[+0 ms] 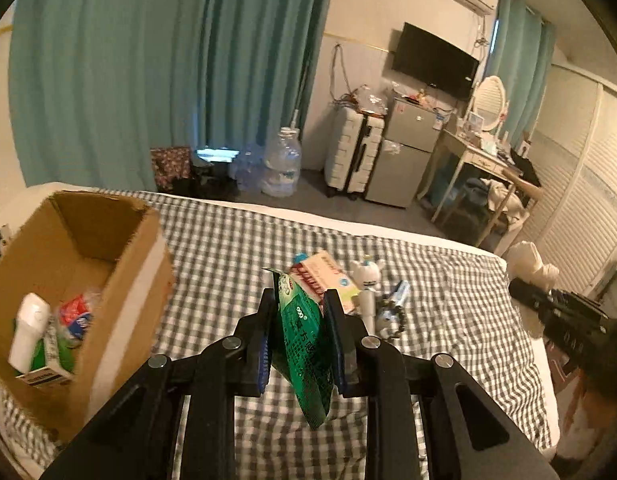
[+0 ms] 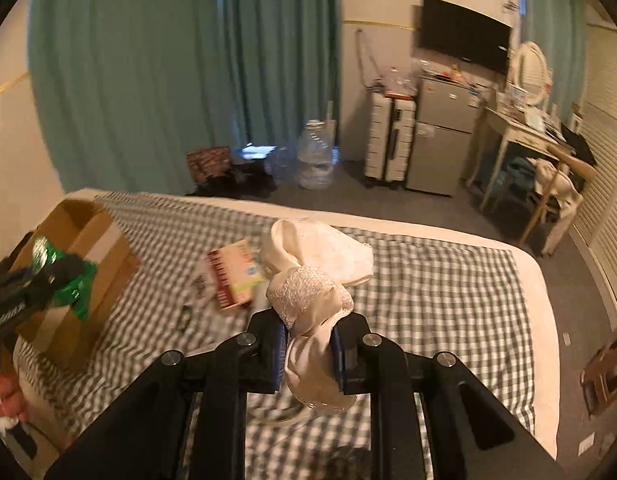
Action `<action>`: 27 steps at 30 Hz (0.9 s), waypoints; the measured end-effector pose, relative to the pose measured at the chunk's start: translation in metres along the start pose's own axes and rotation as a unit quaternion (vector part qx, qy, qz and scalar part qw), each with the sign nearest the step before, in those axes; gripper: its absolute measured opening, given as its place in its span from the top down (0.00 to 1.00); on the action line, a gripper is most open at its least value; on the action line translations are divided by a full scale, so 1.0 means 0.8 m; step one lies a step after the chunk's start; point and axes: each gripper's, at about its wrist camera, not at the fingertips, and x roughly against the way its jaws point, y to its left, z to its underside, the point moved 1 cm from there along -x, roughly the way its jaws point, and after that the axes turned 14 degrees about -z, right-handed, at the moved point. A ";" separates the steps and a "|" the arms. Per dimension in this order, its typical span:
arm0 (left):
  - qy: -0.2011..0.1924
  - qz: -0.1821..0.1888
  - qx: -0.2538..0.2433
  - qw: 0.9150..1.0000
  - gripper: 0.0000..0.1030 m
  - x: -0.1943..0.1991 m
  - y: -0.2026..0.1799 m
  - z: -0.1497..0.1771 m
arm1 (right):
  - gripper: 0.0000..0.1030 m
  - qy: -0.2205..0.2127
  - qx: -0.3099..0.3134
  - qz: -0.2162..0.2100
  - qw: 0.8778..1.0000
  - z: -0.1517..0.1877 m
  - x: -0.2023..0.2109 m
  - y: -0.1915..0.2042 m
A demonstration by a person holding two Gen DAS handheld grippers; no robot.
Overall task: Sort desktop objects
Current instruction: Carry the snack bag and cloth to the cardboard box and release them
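While clamped upright in the left gripper (image 1: pixel 300 312), a green sachet (image 1: pixel 304 344) stands lengthwise above the checked bedspread (image 1: pixel 448 300), beside a cardboard box (image 1: pixel 88 240). Right gripper (image 2: pixel 308 332) pinches a bunched white cloth (image 2: pixel 316 280).

Teal curtains (image 1: pixel 108 72) hang behind; a black TV (image 1: pixel 434 62) on the wall, grey mini fridge (image 1: pixel 408 152), white suitcase (image 1: pixel 352 156) beside it, water jug (image 1: pixel 282 164) on the floor

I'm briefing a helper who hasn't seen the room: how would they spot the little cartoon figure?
On the checked bedspread, look just right of the red-and-cream box. The white cartoon figure stands beside it, the only thing there with a face and pointed ears.
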 end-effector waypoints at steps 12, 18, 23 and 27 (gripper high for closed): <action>0.008 -0.033 0.064 0.997 0.77 0.003 0.075 -0.014 | 0.83 0.018 0.066 -0.095 0.993 -0.026 -0.021 0.154; -0.007 -0.056 0.116 0.992 0.77 0.013 0.147 -0.025 | 0.83 0.026 0.086 -0.153 0.984 -0.045 -0.042 0.225; 0.029 -0.067 0.184 0.980 0.77 0.002 0.218 -0.022 | 0.83 0.040 0.100 -0.198 0.974 -0.055 -0.072 0.281; 0.061 -0.105 0.209 0.970 0.77 -0.019 0.261 -0.010 | 0.83 0.057 0.094 -0.232 0.966 -0.062 -0.108 0.318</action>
